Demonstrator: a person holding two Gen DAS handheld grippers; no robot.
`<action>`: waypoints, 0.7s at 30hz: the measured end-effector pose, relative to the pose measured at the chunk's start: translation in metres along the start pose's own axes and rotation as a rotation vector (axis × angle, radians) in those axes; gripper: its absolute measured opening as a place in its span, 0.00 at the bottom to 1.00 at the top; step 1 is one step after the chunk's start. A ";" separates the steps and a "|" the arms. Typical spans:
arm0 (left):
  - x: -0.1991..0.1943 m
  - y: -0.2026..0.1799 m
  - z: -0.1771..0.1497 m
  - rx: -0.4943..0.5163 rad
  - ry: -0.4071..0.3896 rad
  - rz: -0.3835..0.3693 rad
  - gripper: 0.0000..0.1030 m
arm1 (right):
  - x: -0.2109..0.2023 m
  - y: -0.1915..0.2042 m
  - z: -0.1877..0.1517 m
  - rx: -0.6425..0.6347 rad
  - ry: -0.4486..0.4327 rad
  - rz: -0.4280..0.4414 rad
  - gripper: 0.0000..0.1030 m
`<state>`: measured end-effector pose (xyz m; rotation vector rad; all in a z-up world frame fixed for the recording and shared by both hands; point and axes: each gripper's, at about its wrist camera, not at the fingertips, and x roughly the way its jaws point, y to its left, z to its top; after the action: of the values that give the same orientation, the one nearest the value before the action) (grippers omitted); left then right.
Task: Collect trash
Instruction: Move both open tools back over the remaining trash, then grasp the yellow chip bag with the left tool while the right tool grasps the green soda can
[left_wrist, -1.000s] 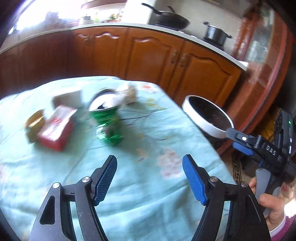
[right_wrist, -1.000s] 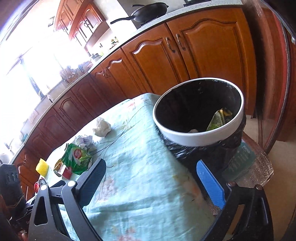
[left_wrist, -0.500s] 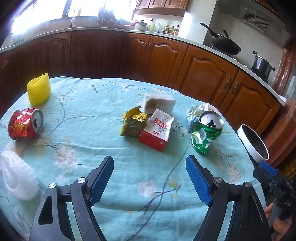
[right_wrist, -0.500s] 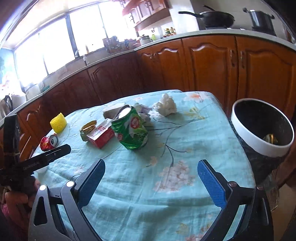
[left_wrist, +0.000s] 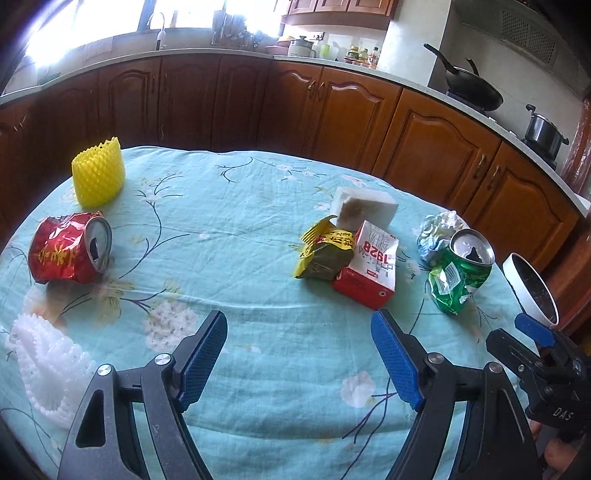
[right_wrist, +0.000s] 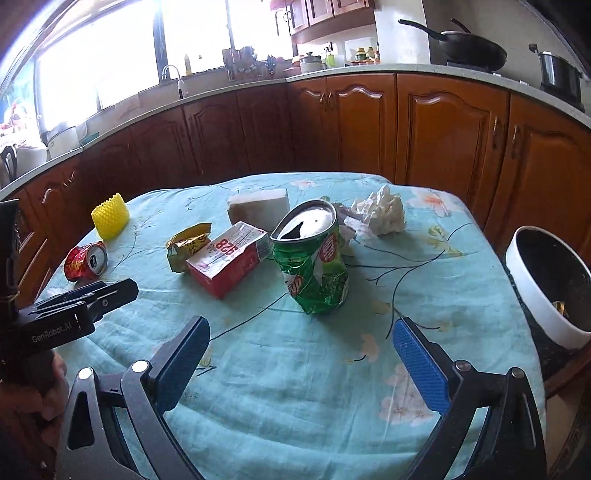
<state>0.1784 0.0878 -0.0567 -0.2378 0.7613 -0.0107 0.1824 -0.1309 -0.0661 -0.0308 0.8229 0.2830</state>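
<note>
Trash lies on a round table with a teal flowered cloth (left_wrist: 258, 206). A crushed green can (right_wrist: 314, 258) stands upright just ahead of my right gripper (right_wrist: 299, 358), which is open and empty. Beside the can lie a red-and-white carton (right_wrist: 229, 258), a yellow wrapper (right_wrist: 186, 245), a white block (right_wrist: 258, 206) and crumpled paper (right_wrist: 382, 210). My left gripper (left_wrist: 299, 354) is open and empty above the cloth. A crushed red can (left_wrist: 68, 253), a yellow foam net (left_wrist: 98, 177) and a white foam net (left_wrist: 48, 365) lie to its left. The green can also shows in the left wrist view (left_wrist: 461, 277).
A white-rimmed trash bin with a black liner (right_wrist: 543, 291) stands off the table's right edge, with some trash inside. Wooden kitchen cabinets (right_wrist: 443, 129) curve behind the table. A wok and a pot sit on the counter at the back right.
Both grippers have swung left, away from the bin and toward the table's middle. The trash pile now sits ahead of both. Both stayed open and empty.
</note>
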 end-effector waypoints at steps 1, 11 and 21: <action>0.003 0.002 0.001 -0.001 0.002 0.001 0.78 | 0.002 0.000 -0.001 0.011 0.002 0.010 0.96; 0.050 0.008 0.022 -0.012 0.061 0.008 0.76 | 0.023 -0.012 0.008 0.052 0.028 0.027 0.87; 0.089 0.008 0.049 0.011 0.072 -0.007 0.63 | 0.046 -0.012 0.026 0.060 0.029 0.007 0.86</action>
<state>0.2758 0.0968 -0.0851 -0.2308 0.8318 -0.0295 0.2345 -0.1279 -0.0828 0.0246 0.8605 0.2651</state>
